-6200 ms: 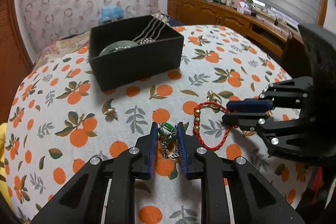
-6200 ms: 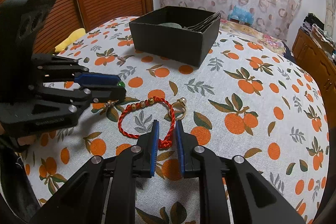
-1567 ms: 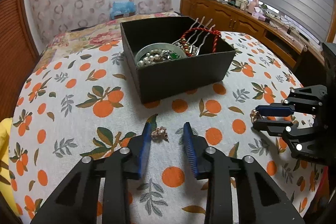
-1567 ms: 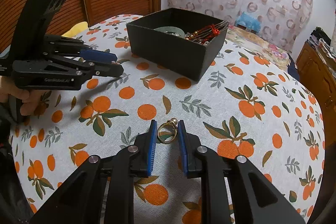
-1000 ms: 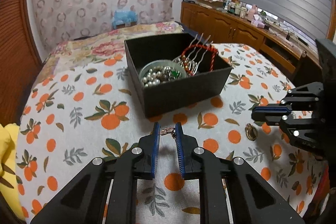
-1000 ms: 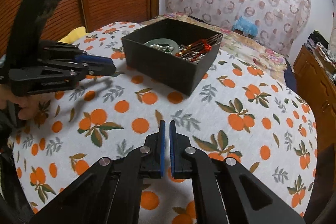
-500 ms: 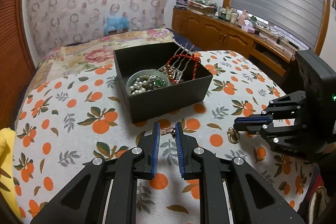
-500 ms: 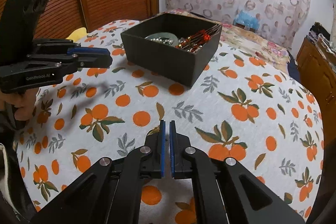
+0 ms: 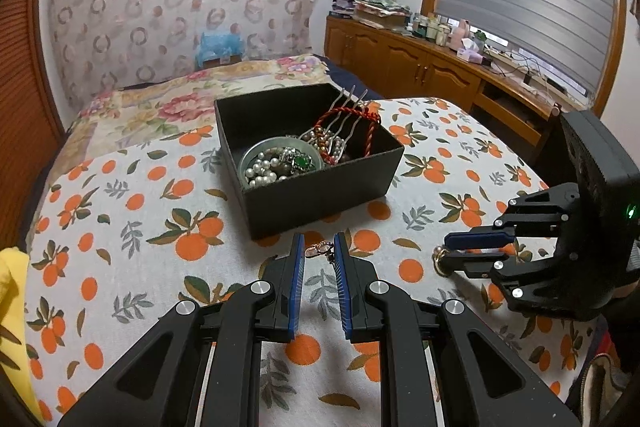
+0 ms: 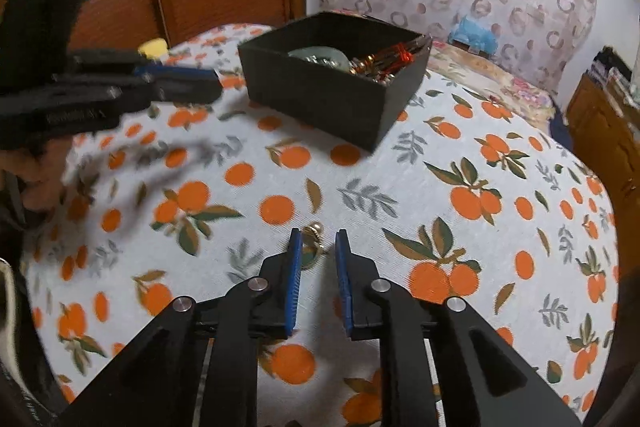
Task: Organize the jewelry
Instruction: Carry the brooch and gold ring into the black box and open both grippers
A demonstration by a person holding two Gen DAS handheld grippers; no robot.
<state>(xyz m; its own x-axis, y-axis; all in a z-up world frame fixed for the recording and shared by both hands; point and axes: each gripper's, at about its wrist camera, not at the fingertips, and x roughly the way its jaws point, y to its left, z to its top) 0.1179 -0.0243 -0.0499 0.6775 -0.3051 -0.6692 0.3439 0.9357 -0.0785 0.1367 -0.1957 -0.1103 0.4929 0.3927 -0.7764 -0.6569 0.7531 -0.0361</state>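
Note:
A black open box (image 9: 320, 203) stands mid-table and holds a round dish of pearls (image 9: 276, 165), a red cord bracelet (image 9: 348, 131) and metal hair combs. My left gripper (image 9: 318, 241) is shut on a small rose-gold earring (image 9: 319, 249) just in front of the box; in the right wrist view the left gripper (image 10: 216, 85) is blurred. The jaws of my right gripper (image 10: 318, 241) are opening. A gold ring with a pearl (image 10: 311, 245) sits between them against the left pad, no longer pinched. In the left wrist view the ring (image 9: 439, 261) shows at the tips of the right gripper (image 9: 442, 250).
The round table wears a white cloth with an orange print (image 9: 120, 227). A yellow cloth (image 9: 12, 287) lies at its left edge. A bed with a floral cover (image 9: 160, 99) is behind, and wooden cabinets (image 9: 420, 71) run along the right wall. A person's hand (image 10: 36, 187) holds the left gripper.
The right gripper's jaws, shut half a second ago, have parted and the gold ring now shows between them. The left gripper still clasps the earring and has barely shifted.

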